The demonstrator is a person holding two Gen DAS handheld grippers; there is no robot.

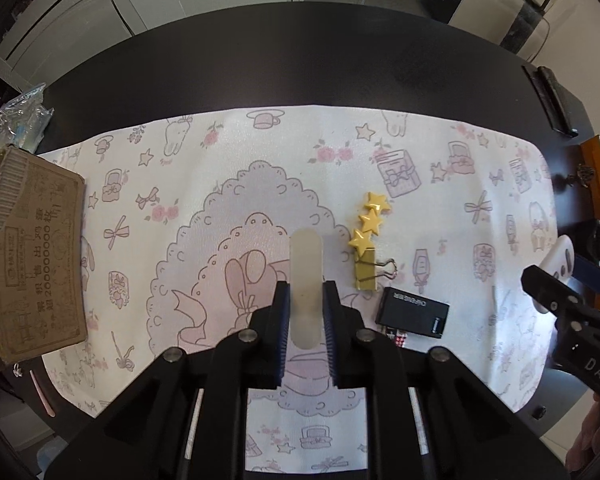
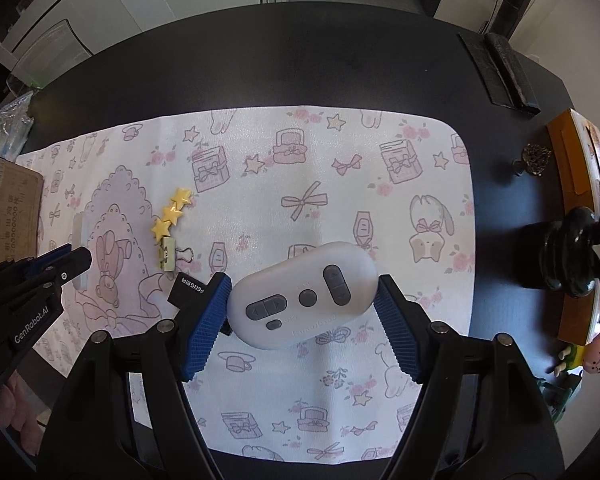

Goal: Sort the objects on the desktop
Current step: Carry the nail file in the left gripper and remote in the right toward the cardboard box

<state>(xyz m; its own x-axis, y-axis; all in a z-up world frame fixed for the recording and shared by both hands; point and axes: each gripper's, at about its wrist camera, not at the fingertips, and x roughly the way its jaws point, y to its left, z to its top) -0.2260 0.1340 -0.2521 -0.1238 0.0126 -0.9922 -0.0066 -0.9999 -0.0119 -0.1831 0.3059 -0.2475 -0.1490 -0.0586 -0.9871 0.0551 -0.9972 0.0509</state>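
My left gripper (image 1: 306, 292) is shut on a translucent white flat stick (image 1: 306, 276) that points forward over the patterned mat (image 1: 260, 152). It also shows in the right wrist view (image 2: 76, 264). My right gripper (image 2: 302, 300) is shut on a white oval remote (image 2: 304, 300) with grey buttons, held above the mat (image 2: 380, 200). A yellow binder clip with three stars (image 1: 368, 240) and a small black box (image 1: 414, 312) lie on the mat to the right of the left gripper; both show in the right wrist view, clip (image 2: 170, 224), box (image 2: 190, 286).
A cardboard box (image 1: 32, 256) stands at the mat's left edge, with a plastic bag (image 1: 16, 120) behind it. A black holder (image 2: 500, 68) lies at the back right. A black figurine (image 2: 572, 252), an orange tray (image 2: 576, 216) and a small doll (image 2: 588, 356) stand on the right.
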